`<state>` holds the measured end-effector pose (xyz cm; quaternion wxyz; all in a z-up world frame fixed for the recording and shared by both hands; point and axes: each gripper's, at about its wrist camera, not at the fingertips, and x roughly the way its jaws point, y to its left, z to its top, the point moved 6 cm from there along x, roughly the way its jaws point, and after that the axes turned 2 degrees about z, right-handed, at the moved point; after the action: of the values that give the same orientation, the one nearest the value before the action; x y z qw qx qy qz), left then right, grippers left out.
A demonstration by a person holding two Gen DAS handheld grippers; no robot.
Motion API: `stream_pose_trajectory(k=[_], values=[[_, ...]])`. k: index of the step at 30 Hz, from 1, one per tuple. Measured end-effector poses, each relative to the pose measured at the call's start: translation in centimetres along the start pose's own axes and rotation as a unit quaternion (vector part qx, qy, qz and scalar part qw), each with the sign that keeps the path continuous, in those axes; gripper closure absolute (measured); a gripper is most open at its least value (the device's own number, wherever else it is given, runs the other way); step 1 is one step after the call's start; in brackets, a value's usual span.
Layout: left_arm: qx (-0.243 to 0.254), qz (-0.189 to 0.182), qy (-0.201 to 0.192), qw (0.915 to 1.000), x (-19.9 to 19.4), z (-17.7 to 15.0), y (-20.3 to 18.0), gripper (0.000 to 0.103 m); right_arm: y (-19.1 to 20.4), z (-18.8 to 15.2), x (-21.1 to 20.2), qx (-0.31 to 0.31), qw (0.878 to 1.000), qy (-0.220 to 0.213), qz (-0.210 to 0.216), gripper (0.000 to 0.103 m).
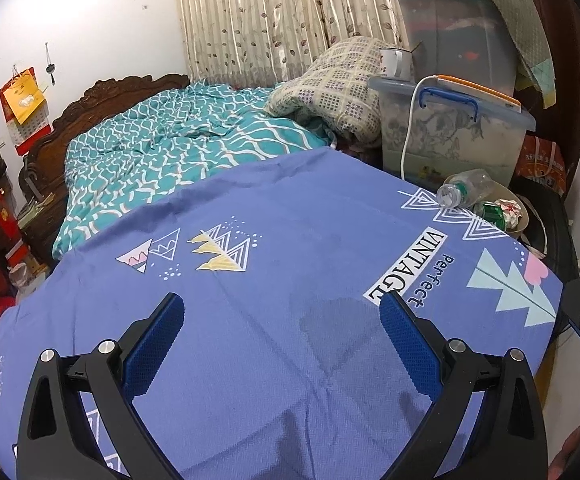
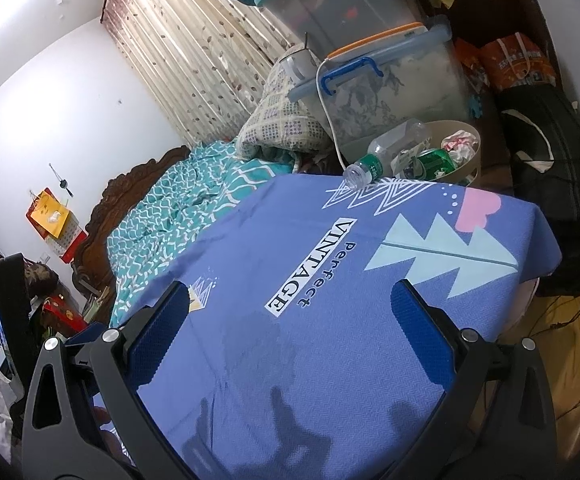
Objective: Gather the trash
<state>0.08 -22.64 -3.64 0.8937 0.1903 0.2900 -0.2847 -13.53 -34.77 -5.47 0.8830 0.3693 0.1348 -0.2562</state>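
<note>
Both tools hover over a table draped in a blue printed cloth (image 1: 273,360), and each is released, gripping nothing. The left tool (image 1: 281,312) has its blue-padded fingers spread wide above the near middle of the cloth. The right tool (image 2: 290,300) is likewise spread wide, above the near right part of the cloth, just short of the "Perfect VINTAGE" lettering (image 2: 310,268).

The trash sits at the far right corner, in a beige bin (image 2: 472,156) just beyond the table's edge. A clear plastic bottle (image 2: 390,152) with a green label lies tilted across the bin's rim, its open neck hanging over the cloth. Beside it in the bin are a green can (image 2: 436,162) and crumpled paper (image 2: 460,142).

Behind the bin stand stacked clear storage boxes (image 1: 450,136), with a white cable (image 1: 410,120) running down the front. To the far left lies a bed with a teal patterned quilt (image 1: 177,148).
</note>
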Motion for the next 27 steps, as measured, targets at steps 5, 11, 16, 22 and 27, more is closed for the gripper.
stream_pose_trajectory(k=[5,11,16,22,27], values=[[-0.004,-0.001,0.003,1.0,0.17,-0.01,0.16,0.009,-0.11,-0.06,0.19,0.002,1.0,0.005,-0.002,0.003],[-0.004,-0.001,0.004,1.0,0.26,-0.08,0.2,0.009,-0.07,-0.09,0.23,0.0,1.0,0.005,-0.002,0.003],[-0.002,0.001,0.003,1.0,0.22,-0.24,0.17,0.009,-0.06,-0.19,0.34,-0.001,1.0,0.006,-0.001,0.003],[-0.005,-0.012,0.01,0.9999,0.36,-0.44,0.0,0.009,-0.11,-0.29,0.56,-0.001,1.0,0.01,-0.002,0.003],[-0.01,-0.026,0.02,0.9994,0.68,-0.67,-0.08,0.009,-0.05,-0.41,0.7,-0.006,1.0,0.012,-0.005,0.003]])
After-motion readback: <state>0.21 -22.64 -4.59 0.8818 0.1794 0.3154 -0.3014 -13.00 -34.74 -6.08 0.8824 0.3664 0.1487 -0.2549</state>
